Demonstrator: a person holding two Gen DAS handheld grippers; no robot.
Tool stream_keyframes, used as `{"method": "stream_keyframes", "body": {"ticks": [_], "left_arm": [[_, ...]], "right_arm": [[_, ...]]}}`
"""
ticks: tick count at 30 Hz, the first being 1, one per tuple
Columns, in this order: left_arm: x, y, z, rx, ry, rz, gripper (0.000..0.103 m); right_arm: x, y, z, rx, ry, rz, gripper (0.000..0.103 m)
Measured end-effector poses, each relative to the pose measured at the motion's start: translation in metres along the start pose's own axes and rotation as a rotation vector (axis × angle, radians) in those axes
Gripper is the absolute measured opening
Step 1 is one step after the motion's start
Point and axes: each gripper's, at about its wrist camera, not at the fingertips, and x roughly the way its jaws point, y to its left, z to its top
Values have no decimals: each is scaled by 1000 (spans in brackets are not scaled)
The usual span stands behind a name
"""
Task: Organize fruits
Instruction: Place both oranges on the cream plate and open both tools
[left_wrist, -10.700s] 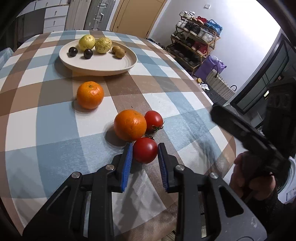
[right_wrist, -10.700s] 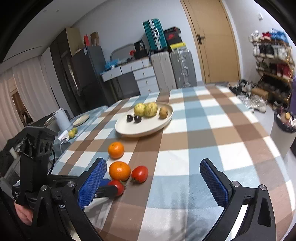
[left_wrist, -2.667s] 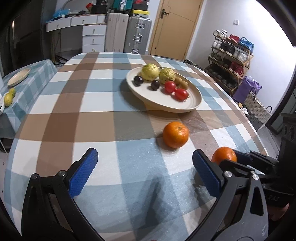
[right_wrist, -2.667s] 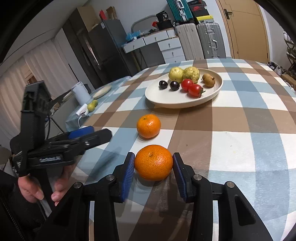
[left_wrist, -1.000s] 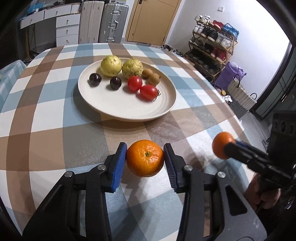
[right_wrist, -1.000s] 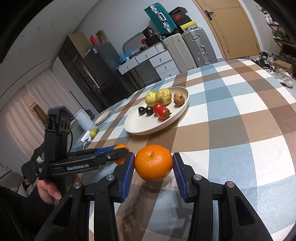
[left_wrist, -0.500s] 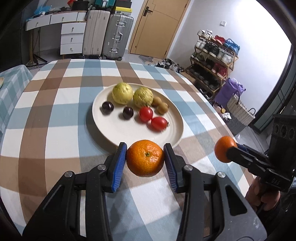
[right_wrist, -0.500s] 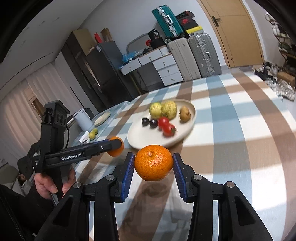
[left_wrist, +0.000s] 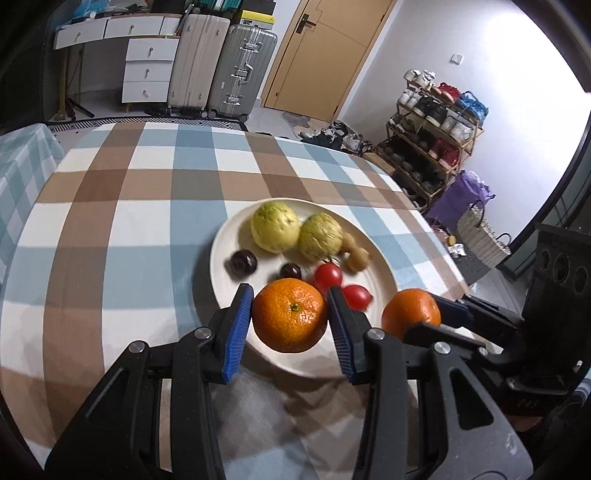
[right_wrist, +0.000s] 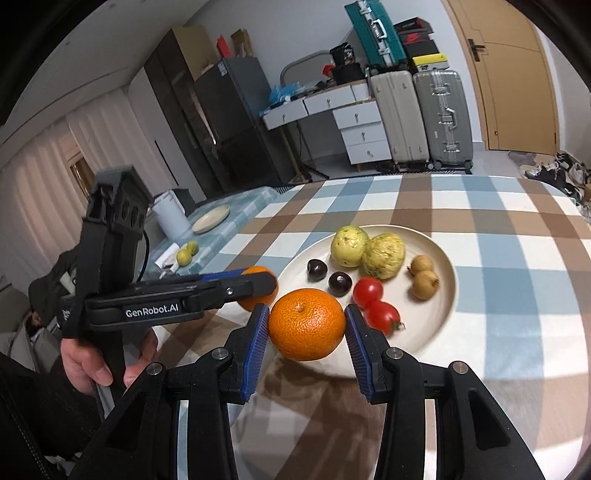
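Observation:
My left gripper (left_wrist: 290, 319) is shut on an orange (left_wrist: 290, 319) held above the near rim of the cream plate (left_wrist: 382, 275). My right gripper (right_wrist: 306, 324) is shut on a second orange (right_wrist: 306, 324), hanging over the plate's (right_wrist: 439, 295) near-left rim. In the left wrist view the right gripper (left_wrist: 424, 317) with its orange (left_wrist: 410, 312) sits at the plate's right edge. In the right wrist view the left gripper (right_wrist: 258, 282) shows from the side, gripping its orange (right_wrist: 255, 303). On the plate lie two yellow-green fruits (left_wrist: 275, 226), two dark plums (left_wrist: 243, 262), two red tomatoes (left_wrist: 328, 275) and two small brown fruits (right_wrist: 424, 282).
The plate rests on a table with a blue, brown and white checked cloth (left_wrist: 122, 229). A person's hand (right_wrist: 92, 363) grips the left tool's handle. A side table (right_wrist: 207, 218) with a small plate, a white jug and yellow fruit stands far left.
Both grippers have carried their oranges forward and up, from over the cloth to the plate's near rim. The two tools have come closer together. Grips are unchanged.

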Motion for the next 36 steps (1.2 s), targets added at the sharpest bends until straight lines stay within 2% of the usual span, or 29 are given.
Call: {"method": "stream_keyframes", "body": {"ticks": [9, 16, 31, 36], "left_arm": [[33, 12, 19, 13, 44, -34, 38], [47, 13, 21, 25, 62, -43, 38], [60, 15, 22, 20, 85, -40, 38], [59, 19, 24, -22, 97, -101, 38]], "right_arm": [[48, -10, 11, 3, 89, 13, 42], [69, -11, 11, -4, 130, 23, 42], [85, -12, 10, 23, 157, 22, 43], [87, -16, 9, 45, 157, 2, 43]]}}
